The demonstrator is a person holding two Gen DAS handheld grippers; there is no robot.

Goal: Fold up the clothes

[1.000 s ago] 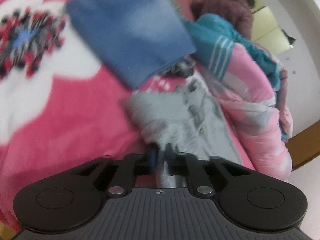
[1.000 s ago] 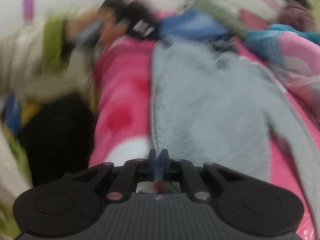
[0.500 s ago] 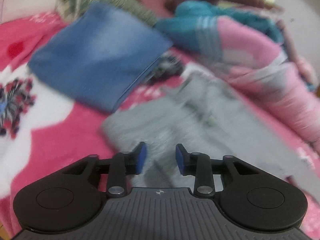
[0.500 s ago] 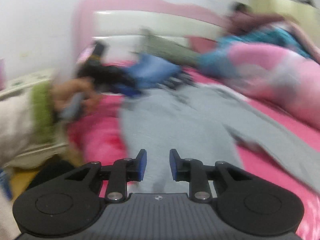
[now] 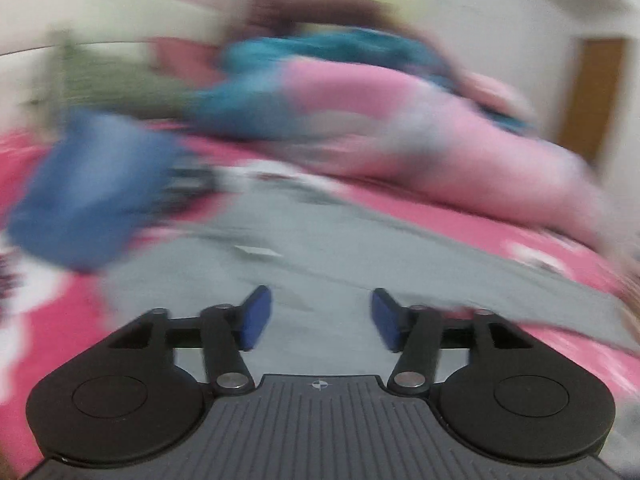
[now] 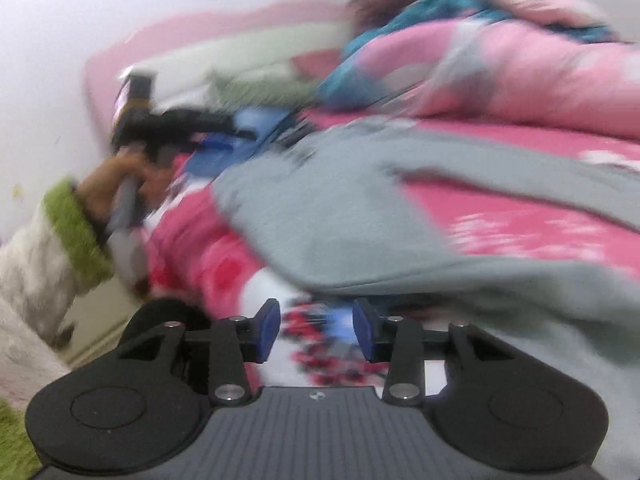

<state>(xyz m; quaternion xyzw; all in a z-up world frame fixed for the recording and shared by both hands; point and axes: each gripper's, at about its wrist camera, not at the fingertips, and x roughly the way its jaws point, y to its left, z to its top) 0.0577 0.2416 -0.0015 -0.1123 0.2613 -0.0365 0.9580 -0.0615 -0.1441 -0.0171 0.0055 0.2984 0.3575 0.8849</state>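
A grey garment lies spread on the pink bed cover; it also shows in the right wrist view, reaching from the middle to the right edge. My left gripper hovers above it, jaws opening, nothing between the blue pads. My right gripper is near the bed's front edge, just short of the grey hem, jaws opening and empty. In the right wrist view the other gripper shows at left, held by a hand in a green-cuffed sleeve. Both views are blurred.
A folded blue garment lies left of the grey one on the pink patterned cover. A pile of pink and teal bedding runs along the far side. A pink headboard stands behind, a wooden door at right.
Both grippers went from shut to open, letting go of the grey garment. Both pulled back and up and rolled level. The garment now lies flat on the bed.
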